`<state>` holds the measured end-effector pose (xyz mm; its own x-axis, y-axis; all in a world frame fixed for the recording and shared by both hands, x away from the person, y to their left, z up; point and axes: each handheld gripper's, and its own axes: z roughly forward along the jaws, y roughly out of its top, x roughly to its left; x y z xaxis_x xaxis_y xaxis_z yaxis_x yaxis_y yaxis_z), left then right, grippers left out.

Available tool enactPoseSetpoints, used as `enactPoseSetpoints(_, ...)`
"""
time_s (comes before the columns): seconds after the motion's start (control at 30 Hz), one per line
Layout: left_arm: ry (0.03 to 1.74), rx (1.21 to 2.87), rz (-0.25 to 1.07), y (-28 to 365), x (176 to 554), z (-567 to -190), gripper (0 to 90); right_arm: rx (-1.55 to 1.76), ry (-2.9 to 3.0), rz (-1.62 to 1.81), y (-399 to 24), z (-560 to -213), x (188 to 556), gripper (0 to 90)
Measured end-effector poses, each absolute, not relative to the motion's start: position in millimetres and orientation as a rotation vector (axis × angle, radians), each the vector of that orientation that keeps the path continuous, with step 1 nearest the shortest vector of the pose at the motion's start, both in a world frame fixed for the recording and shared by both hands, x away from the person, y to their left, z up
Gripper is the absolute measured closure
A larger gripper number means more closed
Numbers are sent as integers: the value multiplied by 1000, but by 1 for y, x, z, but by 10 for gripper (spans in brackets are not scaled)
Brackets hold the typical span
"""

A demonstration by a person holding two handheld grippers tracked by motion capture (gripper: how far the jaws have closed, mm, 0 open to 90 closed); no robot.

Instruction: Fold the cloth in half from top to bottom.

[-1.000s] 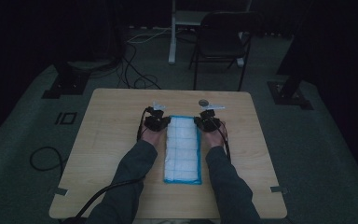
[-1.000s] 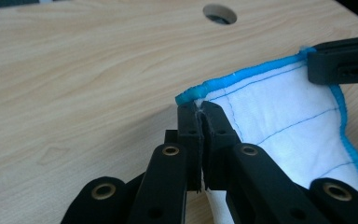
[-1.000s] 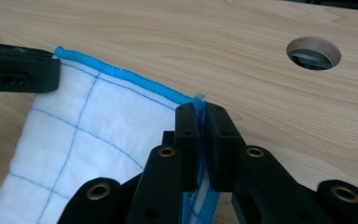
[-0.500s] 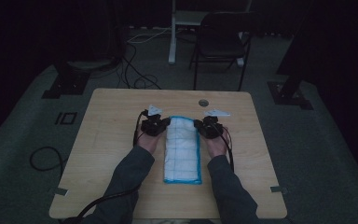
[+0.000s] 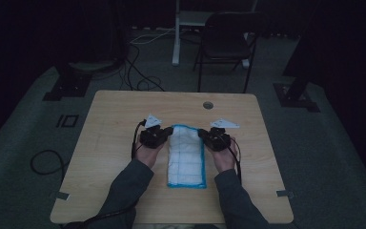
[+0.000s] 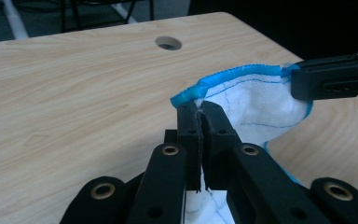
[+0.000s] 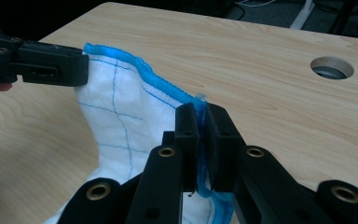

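A pale wooden tabletop [image 5: 124, 143] with rounded corners and a round cable hole [image 5: 208, 105] near its far edge fills the middle of the high view, standing on a grey floor [image 5: 24, 138] in a dim room. At the top of that frame are a dark folding chair [image 5: 226, 45] and loose cables [image 5: 140, 76]; black stand bases [image 5: 69, 86] sit at upper left and right. Nothing on the tabletop stands between the hands and the cloth. A white waffle-weave cloth with a bright blue hem [image 5: 187, 155] lies lengthwise at the frame's centre, its near end flat and its far end lifted. The left gripper [image 6: 200, 109] has its fingers [image 6: 189, 126] pressed together on the far left corner of the cloth, the blue hem bulging just above them. The right gripper [image 7: 202, 112] has its fingers [image 7: 219, 133] likewise clamped on the far right corner, and the hem runs taut between the two.
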<state>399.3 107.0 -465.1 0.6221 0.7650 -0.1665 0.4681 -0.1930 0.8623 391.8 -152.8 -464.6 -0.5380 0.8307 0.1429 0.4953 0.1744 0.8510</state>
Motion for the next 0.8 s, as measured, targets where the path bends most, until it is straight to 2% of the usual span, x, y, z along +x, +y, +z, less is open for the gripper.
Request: enactPoseSetpoints(0.8,935,1845,334,116,358,-474,876,1228,2135,1339,-159,-470,350,852)
